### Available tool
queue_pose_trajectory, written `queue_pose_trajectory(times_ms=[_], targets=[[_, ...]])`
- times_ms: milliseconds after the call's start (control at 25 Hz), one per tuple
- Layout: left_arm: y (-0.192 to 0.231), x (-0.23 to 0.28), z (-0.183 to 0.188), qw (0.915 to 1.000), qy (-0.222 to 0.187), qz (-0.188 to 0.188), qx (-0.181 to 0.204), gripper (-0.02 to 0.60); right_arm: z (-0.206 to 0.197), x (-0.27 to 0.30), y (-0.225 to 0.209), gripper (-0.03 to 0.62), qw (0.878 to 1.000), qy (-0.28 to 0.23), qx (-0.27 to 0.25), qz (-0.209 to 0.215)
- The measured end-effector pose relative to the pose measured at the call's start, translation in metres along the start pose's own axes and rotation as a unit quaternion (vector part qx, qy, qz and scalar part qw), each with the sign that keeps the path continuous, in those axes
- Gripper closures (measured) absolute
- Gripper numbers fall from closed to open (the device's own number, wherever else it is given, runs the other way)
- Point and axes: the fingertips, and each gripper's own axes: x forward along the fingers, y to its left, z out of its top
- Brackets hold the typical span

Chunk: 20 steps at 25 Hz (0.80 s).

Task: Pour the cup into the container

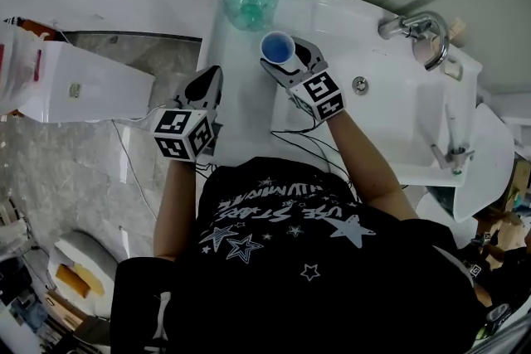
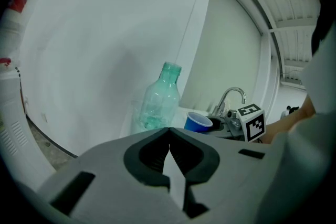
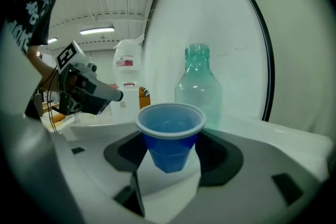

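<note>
The right gripper was clamped on the cup, which stood upright between its jaws with the bottle just beyond their tips, so the pour was judged not yet begun; the left gripper had its jaws together on nothing.

Bright, even light; wide-angle edges curve and darken.
</note>
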Motion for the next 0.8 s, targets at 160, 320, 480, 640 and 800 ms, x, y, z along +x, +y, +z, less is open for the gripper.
queue_pose_trajectory(times_ms=[160,320,480,640,800], targets=[[0.001,0.003,-0.008,0.9999,0.012,-0.001,0.0,0.572,-0.016,0.008,0.009,0.31,1.0,0.013,0.006,0.014],[0.001,0.005,-0.013,0.9998,0.022,-0.003,0.001,0.572,-0.028,0.012,0.015,0.31,0.999,0.027,0.003,0.027],[0.002,0.007,-0.015,0.9995,0.03,-0.004,0.003,0.572,-0.032,0.016,0.017,0.309,0.999,0.033,0.007,0.033],[0.003,0.01,-0.016,0.9994,0.034,-0.004,0.007,0.572,-0.037,0.019,0.017,0.309,0.999,0.033,0.011,0.034],[-0.001,0.011,-0.016,0.9992,0.036,-0.007,0.013,0.572,-0.035,0.02,0.018,0.307,0.999,0.027,0.012,0.033]])
